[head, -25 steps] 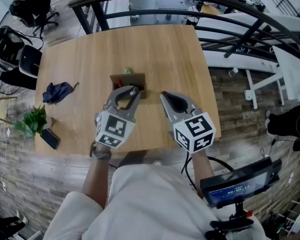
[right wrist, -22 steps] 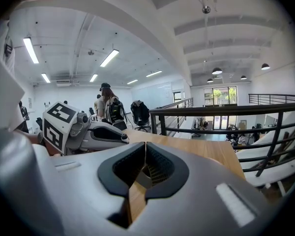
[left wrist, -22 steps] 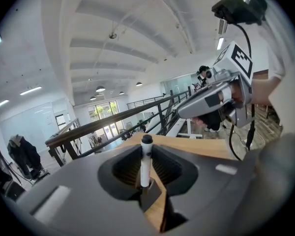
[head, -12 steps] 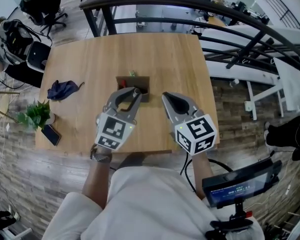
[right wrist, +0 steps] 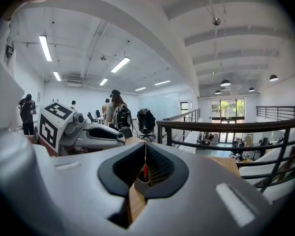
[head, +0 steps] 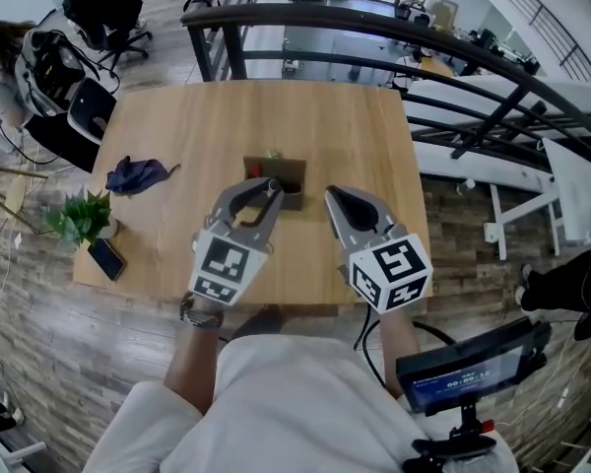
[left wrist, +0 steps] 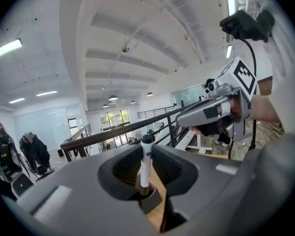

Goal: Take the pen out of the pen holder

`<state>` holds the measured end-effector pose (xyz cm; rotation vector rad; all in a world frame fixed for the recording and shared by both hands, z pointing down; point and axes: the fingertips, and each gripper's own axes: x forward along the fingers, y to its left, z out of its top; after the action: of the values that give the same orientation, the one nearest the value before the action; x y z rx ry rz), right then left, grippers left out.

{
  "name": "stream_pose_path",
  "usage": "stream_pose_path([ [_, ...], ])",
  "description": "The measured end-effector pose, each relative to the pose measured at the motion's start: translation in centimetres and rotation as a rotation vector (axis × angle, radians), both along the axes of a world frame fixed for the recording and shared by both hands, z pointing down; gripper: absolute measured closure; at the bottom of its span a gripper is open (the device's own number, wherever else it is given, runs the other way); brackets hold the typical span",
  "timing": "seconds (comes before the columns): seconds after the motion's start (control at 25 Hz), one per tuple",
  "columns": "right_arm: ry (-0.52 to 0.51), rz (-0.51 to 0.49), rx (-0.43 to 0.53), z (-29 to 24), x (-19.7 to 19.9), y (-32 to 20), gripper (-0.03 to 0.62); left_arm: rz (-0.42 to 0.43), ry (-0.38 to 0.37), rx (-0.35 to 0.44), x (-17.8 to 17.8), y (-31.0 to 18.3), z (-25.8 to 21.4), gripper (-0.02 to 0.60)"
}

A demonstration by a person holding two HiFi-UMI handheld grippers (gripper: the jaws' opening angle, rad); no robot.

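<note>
A dark wooden pen holder [head: 288, 170] stands at the middle of the wooden table [head: 177, 116], with something red and green in it. My left gripper [head: 270, 187] is at the holder's near edge, shut on a white pen with a black cap [left wrist: 145, 168]. The pen stands upright between the jaws in the left gripper view, where my left gripper [left wrist: 146, 149] fills the lower half. My right gripper [head: 333, 194] hovers just right of the holder, shut with nothing held. In the right gripper view my right gripper [right wrist: 145, 151] shows only a thin seam between its jaws.
A blue cloth [head: 136, 174], a small green plant [head: 79, 218] and a phone [head: 107, 258] lie at the table's left side. A dark metal railing [head: 374, 28] runs behind the table. A device with a screen [head: 473, 363] hangs at the person's right hip.
The head view has shifted, so the table sits lower and further right in the picture. Both grippers keep their places by the holder, the left still shut on the pen.
</note>
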<state>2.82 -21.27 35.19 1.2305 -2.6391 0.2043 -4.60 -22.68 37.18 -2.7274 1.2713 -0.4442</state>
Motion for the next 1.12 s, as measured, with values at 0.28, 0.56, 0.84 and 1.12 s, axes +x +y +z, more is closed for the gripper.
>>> stream_pose_path([
  [0.28, -0.006, -0.03, 0.043, -1.4, -1.0, 0.0, 0.589, -0.028, 0.035, 0.035, -1.0, 0.4, -1.7, 0.514],
  [0.56, -0.016, -0.048, 0.081, -2.7, -1.5, 0.4, 0.589, -0.055, 0.062, 0.077, -2.0, 1.2, -3.5, 0.514],
  [0.84, -0.019, -0.066, 0.101, -3.5, -1.9, 0.6, 0.591, -0.082, 0.077, 0.118, -2.7, 1.8, -5.0, 0.514],
  [1.12, -0.021, -0.071, 0.123, -4.4, -2.2, 0.7, 0.591, -0.089, 0.084, 0.139, -3.0, 2.1, -5.6, 0.514],
])
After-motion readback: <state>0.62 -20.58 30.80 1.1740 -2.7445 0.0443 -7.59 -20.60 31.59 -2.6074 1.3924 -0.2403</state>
